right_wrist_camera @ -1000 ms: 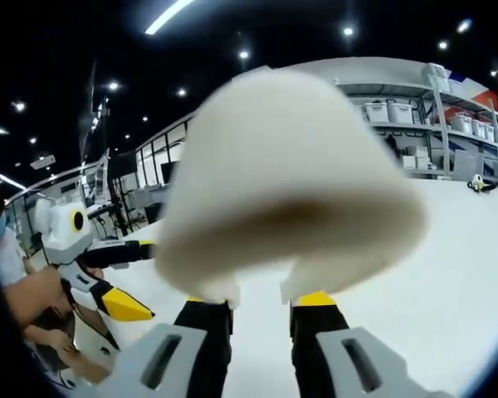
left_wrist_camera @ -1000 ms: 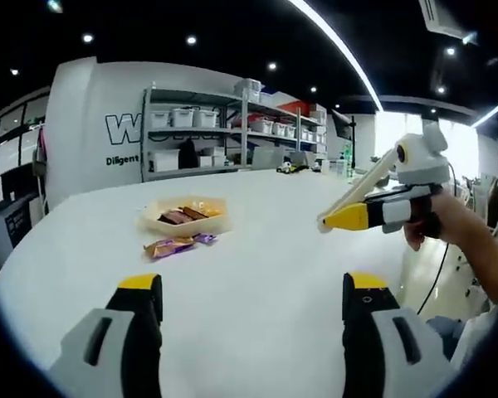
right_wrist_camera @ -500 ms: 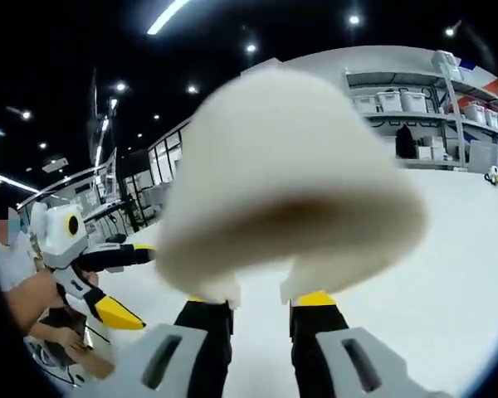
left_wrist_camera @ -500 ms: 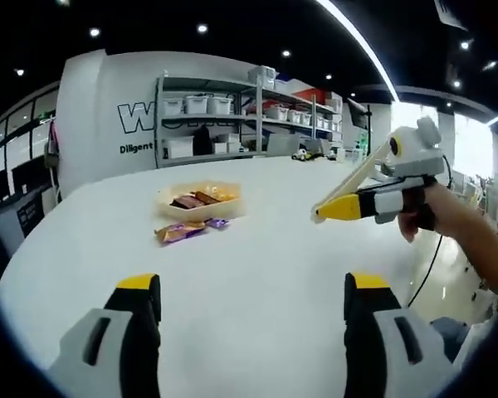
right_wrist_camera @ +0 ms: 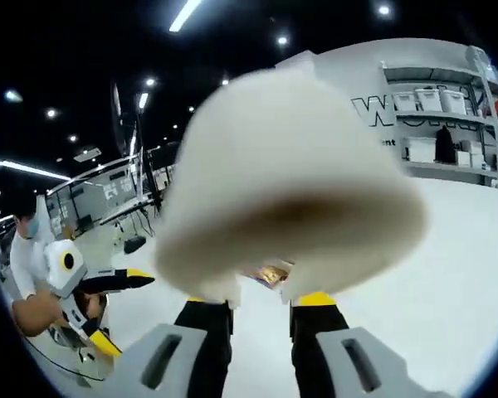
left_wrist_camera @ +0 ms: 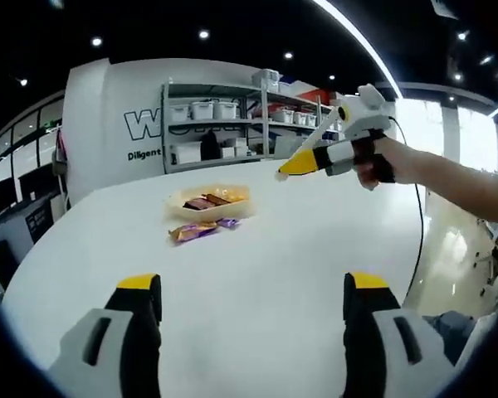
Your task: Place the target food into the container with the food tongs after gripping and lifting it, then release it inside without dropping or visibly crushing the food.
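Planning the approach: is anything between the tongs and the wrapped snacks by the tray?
Nothing visible. The right gripper holds the tongs above bare white table; the snack packets lie in the open beside the tray.

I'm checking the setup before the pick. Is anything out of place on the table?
Two wrapped snacks lie loose on the white table, just outside the shallow tray that holds the other snacks. Nothing looks spilled or damaged. The right gripper is shut on the cream tongs.

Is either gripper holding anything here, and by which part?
The right gripper clamps the cream food tongs near their base; the left gripper holds nothing.
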A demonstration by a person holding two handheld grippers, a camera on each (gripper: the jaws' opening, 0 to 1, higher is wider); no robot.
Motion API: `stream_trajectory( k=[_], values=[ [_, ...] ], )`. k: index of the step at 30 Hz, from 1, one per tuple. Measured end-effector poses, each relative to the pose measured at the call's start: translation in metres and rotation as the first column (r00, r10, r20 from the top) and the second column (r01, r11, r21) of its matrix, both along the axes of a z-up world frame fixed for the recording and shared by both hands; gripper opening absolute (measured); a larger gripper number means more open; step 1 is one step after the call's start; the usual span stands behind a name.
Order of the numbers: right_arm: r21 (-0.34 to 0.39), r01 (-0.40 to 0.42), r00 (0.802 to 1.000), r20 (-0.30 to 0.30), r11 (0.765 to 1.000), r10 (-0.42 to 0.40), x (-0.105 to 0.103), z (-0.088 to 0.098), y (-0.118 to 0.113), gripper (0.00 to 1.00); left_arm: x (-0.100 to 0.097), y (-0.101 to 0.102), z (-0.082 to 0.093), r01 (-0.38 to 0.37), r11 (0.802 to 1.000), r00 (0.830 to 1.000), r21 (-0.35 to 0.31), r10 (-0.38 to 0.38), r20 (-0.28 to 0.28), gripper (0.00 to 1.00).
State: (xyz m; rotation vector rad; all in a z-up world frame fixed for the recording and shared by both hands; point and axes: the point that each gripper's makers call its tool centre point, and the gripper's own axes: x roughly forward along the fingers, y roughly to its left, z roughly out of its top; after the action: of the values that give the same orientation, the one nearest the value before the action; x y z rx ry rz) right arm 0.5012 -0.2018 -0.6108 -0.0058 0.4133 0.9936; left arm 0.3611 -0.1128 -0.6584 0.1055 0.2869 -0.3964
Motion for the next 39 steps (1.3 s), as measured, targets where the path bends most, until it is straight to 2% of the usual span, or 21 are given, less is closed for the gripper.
stream_trajectory(
  k=[2, 3, 6, 8, 11, 13, 15, 16, 20, 23, 31, 32, 35, 36, 38, 39],
  values=[
    [-0.021, 0.014, 1.0, 0.0, 1.0, -0.014, 0.007, -0.003, 0.003, 0.2, -0.001, 0.0, 0.0, 0.003, 1.0, 1.0, 0.015, -0.003, 0.009, 0.9],
    [-0.052, 0.01, 1.0, -0.022, 0.999, -0.011, 0.013, -0.013, 0.009, 0.2, -0.001, -0.001, 0.001, 0.001, 1.0, 1.0, 0.011, -0.001, 0.013, 0.9],
    [-0.106, -0.006, 0.999, -0.04, 0.994, 0.001, 0.019, -0.03, 0.022, 0.21, -0.002, -0.004, 0.004, -0.001, 1.0, 1.0, -0.03, 0.001, 0.015, 0.9],
    [-0.135, 0.013, 0.998, -0.056, 0.991, -0.021, 0.026, -0.041, 0.027, 0.21, -0.002, -0.005, 0.003, 0.0, 0.999, 1.0, -0.041, 0.0, 0.009, 0.9],
    [-0.124, 0.017, 0.997, -0.075, 0.992, -0.027, 0.031, -0.05, 0.037, 0.21, -0.003, -0.008, 0.003, 0.002, 1.0, 1.0, -0.031, -0.001, 0.008, 0.9],
    [-0.149, 0.026, 0.997, -0.069, 0.989, -0.037, 0.035, -0.055, 0.039, 0.21, -0.004, -0.009, 0.005, 0.005, 1.0, 1.0, -0.025, -0.004, 0.016, 0.9],
    [-0.203, 0.044, 0.998, -0.03, 0.978, -0.052, 0.042, -0.06, 0.039, 0.21, -0.003, -0.009, 0.005, 0.003, 1.0, 1.0, -0.022, -0.002, 0.019, 0.9],
    [-0.225, 0.08, 0.996, -0.011, 0.971, -0.084, 0.05, -0.063, 0.037, 0.21, -0.002, -0.009, 0.005, 0.002, 1.0, 1.0, -0.014, -0.001, 0.026, 0.9],
    [-0.18, 0.075, 0.994, -0.07, 0.981, -0.089, 0.054, -0.069, 0.048, 0.21, -0.003, -0.01, 0.004, 0.004, 1.0, 1.0, 0.0, -0.004, 0.022, 0.9],
    [-0.188, 0.09, 0.994, -0.051, 0.978, -0.102, 0.057, -0.075, 0.052, 0.21, -0.003, -0.009, 0.005, -0.006, 1.0, 1.0, 0.005, 0.006, 0.023, 0.9],
    [-0.189, 0.136, 0.988, -0.052, 0.973, -0.148, 0.067, -0.087, 0.055, 0.22, -0.007, -0.012, 0.003, 0.01, 1.0, 1.0, 0.027, -0.01, 0.011, 0.9],
    [-0.186, 0.142, 0.988, -0.04, 0.972, -0.152, 0.07, -0.087, 0.056, 0.21, -0.007, -0.012, 0.003, 0.008, 0.999, 1.0, 0.031, -0.009, 0.011, 0.9],
    [-0.176, 0.152, 0.985, -0.053, 0.973, -0.163, 0.076, -0.085, 0.059, 0.21, -0.007, -0.014, 0.005, 0.014, 1.0, 1.0, 0.018, -0.014, 0.007, 0.9],
    [-0.2, 0.161, 0.984, -0.045, 0.966, -0.173, 0.077, -0.086, 0.058, 0.2, -0.008, -0.015, 0.006, 0.015, 1.0, 1.0, -0.006, -0.015, 0.004, 0.89],
    [-0.253, 0.135, 0.991, 0.01, 0.958, -0.137, 0.075, -0.087, 0.057, 0.17, -0.008, -0.015, 0.006, 0.014, 1.0, 1.0, -0.007, -0.014, 0.005, 0.89],
    [-0.305, 0.138, 0.99, 0.051, 0.942, -0.128, 0.07, -0.089, 0.052, 0.16, -0.008, -0.015, 0.005, 0.013, 1.0, 1.0, 0.001, -0.013, 0.006, 0.89]
  ],
)
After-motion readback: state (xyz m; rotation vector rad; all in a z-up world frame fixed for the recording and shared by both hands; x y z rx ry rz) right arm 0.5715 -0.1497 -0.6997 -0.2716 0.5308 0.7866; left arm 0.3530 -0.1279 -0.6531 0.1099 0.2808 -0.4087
